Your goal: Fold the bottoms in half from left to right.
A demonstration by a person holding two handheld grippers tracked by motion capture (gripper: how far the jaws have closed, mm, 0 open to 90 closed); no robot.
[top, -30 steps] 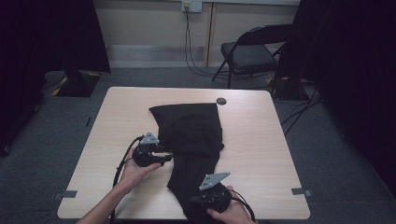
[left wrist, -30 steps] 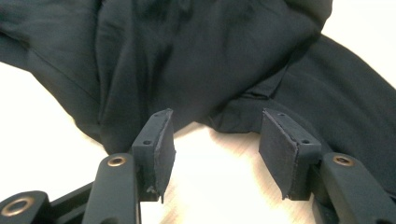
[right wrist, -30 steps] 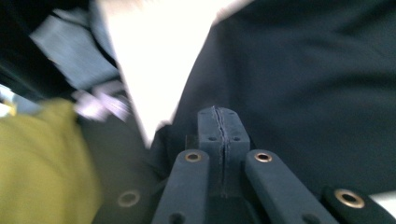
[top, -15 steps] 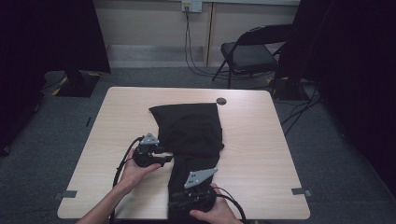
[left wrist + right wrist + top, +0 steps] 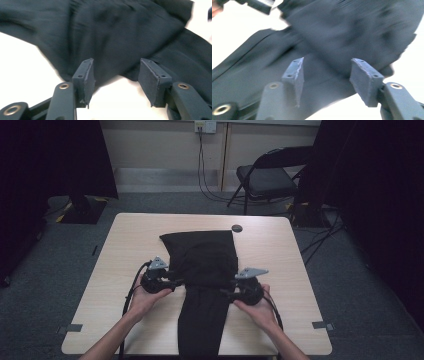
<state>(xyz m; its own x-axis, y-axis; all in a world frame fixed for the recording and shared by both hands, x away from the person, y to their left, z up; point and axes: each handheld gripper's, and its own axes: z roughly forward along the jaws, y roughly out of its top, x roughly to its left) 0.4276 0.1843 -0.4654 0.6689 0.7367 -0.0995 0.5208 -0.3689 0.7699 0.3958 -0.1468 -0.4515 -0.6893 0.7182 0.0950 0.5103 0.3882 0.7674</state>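
Claws flank black garment (image 5: 205, 275) mid-tabletop (image 5: 130, 240), near end draped over front edge. Left claw (image 5: 175, 282) spread at left fold edge, cloth edge between jaws, not pinched. Right claw (image 5: 224, 292) has just been opening, spread at right edge, nothing gripped. Best: both bite fold edges level, pull evenly. Bare wood either side; small dark disc (image 5: 237, 228) far side.

In the high view we see the garment (image 5: 205, 285) lying down the middle of the table (image 5: 280, 255), its lower end reaching the table's bottom edge. The left gripper (image 5: 172, 282) sits at its left edge, the right gripper (image 5: 225, 293) at its right edge. A small disc (image 5: 237, 228) lies just above the garment's upper right corner. Behind the table, upper right, stands a chair (image 5: 265, 177).
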